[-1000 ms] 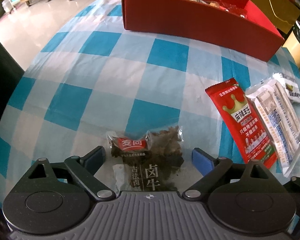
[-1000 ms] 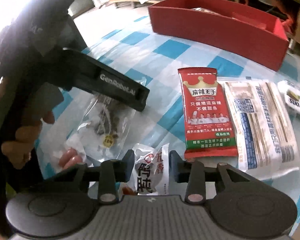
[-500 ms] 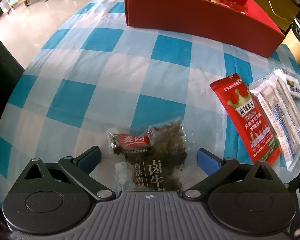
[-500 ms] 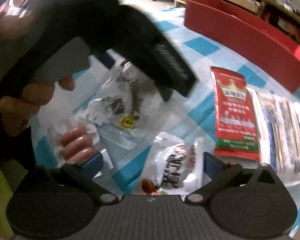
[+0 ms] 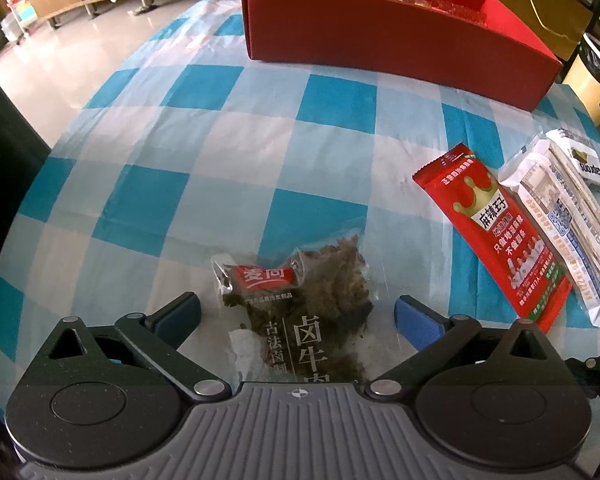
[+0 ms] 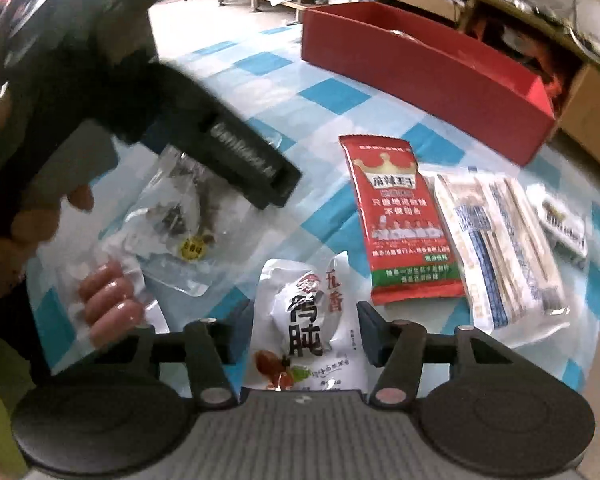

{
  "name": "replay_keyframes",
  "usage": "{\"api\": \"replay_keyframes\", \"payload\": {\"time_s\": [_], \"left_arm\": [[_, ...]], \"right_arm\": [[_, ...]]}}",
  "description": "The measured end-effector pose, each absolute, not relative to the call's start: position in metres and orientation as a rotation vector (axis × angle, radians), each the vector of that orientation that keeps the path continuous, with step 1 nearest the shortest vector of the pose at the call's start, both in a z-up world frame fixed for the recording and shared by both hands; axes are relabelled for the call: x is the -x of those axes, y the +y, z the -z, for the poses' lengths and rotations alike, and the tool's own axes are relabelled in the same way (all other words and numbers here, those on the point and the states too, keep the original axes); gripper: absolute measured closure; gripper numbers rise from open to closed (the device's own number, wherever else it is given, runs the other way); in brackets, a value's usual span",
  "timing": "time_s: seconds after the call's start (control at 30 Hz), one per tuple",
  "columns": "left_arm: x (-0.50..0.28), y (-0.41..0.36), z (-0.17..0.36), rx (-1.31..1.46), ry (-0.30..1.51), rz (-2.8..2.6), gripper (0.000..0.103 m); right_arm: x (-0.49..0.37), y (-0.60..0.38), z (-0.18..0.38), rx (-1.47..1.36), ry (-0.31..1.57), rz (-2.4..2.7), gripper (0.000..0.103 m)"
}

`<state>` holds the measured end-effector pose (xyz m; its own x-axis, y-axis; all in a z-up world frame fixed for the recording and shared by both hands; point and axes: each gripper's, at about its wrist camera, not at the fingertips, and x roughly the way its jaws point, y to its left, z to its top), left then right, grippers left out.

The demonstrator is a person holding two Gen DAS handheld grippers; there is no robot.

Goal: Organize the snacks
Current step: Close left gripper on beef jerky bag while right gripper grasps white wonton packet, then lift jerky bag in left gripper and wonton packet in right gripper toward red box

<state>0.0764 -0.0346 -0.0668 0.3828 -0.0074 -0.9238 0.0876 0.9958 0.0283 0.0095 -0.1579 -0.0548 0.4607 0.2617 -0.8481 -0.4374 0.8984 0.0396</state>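
Observation:
My left gripper [image 5: 296, 312] is open, its blue-tipped fingers on either side of a clear packet of dark braised beef [image 5: 308, 304] lying on the checked cloth. My right gripper [image 6: 304, 320] is partly open around a white duck gizzard packet [image 6: 308, 320]; whether the pads touch it is unclear. A red spicy strip packet [image 5: 496, 232] also shows in the right wrist view [image 6: 404, 220], beside a white noodle-like packet [image 6: 500, 248]. The red box [image 5: 400, 36] at the table's far side holds some snacks.
A sausage packet [image 6: 108, 300] lies at the near left in the right wrist view. A small white packet [image 6: 564, 228] lies at the far right. The left hand-held gripper's dark body [image 6: 140, 100] fills the upper left of the right wrist view. Shelves and cartons stand beyond the table.
My right gripper opened from a tight hold on the gizzard packet, then narrowed again around it. My left gripper stayed open and moved only slightly over the beef packet.

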Motion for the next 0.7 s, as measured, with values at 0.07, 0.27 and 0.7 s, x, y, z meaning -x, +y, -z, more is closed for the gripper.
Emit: {"api": "replay_keyframes", "payload": {"time_s": [0.07,0.27,0.7], "left_arm": [[-0.076,-0.034,0.066,-0.076,1.171,0.061,0.000],[-0.081,-0.031,0.064,-0.062,1.192,0.065,0.003],[-0.087,-0.024,0.047,0.054,1.183,0.090,0.014]], "right_arm": [[-0.011,-0.159,0.055,0.187,1.005,-0.425,0.050],[-0.013,-0.165,0.048,0.117,0.989,-0.431,0.051],[-0.016,-0.181,0.025,-0.002,0.905,-0.412,0.051]]}}
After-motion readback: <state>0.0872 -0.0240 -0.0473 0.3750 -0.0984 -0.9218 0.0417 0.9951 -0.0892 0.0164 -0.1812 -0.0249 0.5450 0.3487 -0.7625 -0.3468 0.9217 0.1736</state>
